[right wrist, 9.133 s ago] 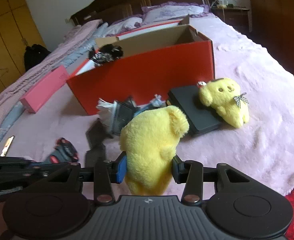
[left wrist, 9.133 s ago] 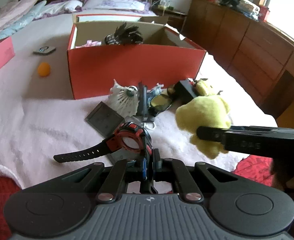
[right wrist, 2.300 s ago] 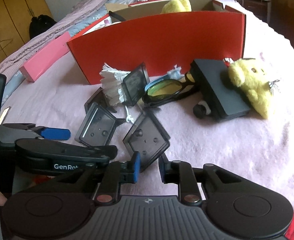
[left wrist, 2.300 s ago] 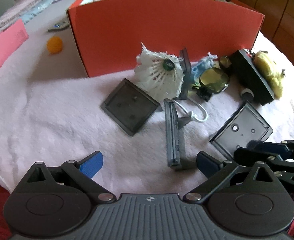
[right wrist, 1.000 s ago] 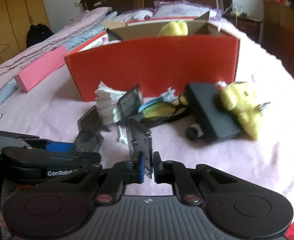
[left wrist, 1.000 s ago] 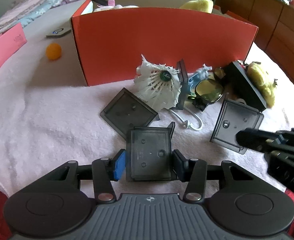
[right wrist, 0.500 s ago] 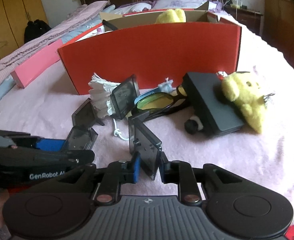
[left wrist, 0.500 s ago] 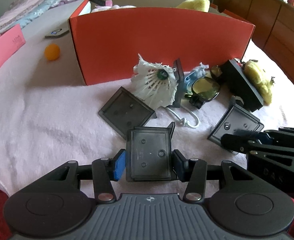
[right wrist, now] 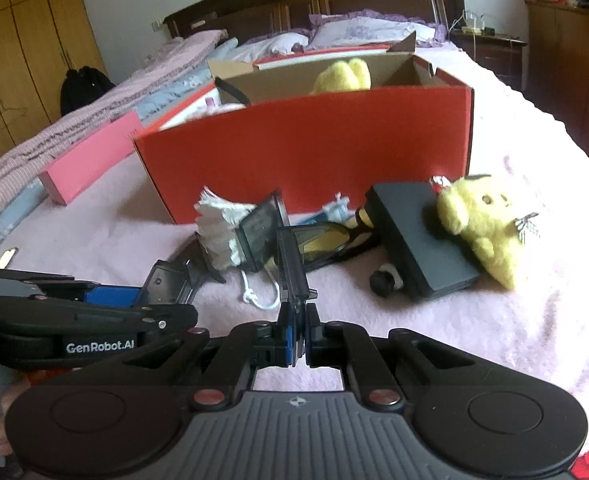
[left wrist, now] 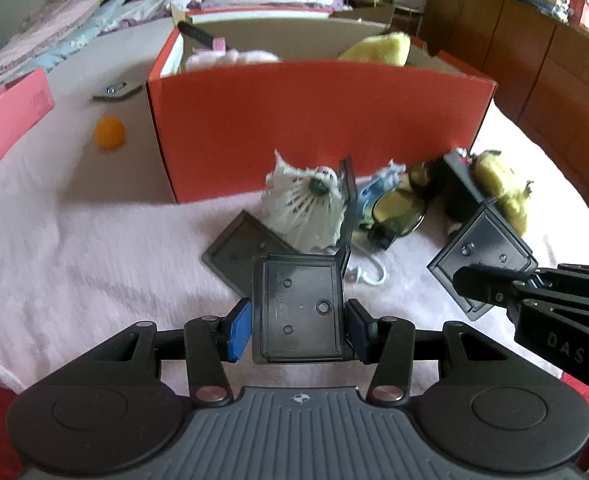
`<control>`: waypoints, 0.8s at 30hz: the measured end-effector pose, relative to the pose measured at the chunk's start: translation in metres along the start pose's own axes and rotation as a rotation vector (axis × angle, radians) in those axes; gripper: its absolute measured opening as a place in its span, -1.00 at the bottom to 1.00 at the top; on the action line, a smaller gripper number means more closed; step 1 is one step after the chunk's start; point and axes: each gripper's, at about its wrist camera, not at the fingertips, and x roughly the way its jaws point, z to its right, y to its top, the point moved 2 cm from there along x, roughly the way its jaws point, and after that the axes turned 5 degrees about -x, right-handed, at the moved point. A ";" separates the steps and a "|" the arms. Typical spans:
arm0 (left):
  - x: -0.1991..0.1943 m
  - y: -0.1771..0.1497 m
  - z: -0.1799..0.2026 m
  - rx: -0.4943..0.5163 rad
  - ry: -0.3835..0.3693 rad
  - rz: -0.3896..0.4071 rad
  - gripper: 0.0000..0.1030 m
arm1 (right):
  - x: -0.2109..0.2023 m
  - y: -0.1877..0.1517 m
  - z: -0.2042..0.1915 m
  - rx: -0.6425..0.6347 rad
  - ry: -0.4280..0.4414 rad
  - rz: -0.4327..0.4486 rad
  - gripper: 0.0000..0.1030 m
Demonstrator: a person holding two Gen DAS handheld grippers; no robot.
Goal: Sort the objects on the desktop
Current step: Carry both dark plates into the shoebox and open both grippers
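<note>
Here, on a pink bedspread (left wrist: pixel 94 248), each gripper (left wrist: pixel 298 324) (right wrist: pixel 297 338) clamps a dark plate (left wrist: pixel 300 308) (right wrist: pixel 292 268).

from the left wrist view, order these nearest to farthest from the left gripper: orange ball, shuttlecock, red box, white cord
1. white cord, just ahead of the left gripper, slightly right
2. shuttlecock, ahead, centre
3. red box, behind the shuttlecock
4. orange ball, far left, beside the box

L gripper (left wrist: pixel 299 326) level, pointing fwd, fingers clamped on both side edges of a flat dark tray. R gripper (right wrist: pixel 299 338) just beside it to the right, fingers nearly together, pinching a second dark tray edge-on, held upright.
</note>
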 end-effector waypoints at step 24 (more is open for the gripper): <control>0.009 0.195 0.017 0.066 0.022 0.262 -0.02 | 0.015 0.192 0.003 -0.140 -0.061 0.256 -0.88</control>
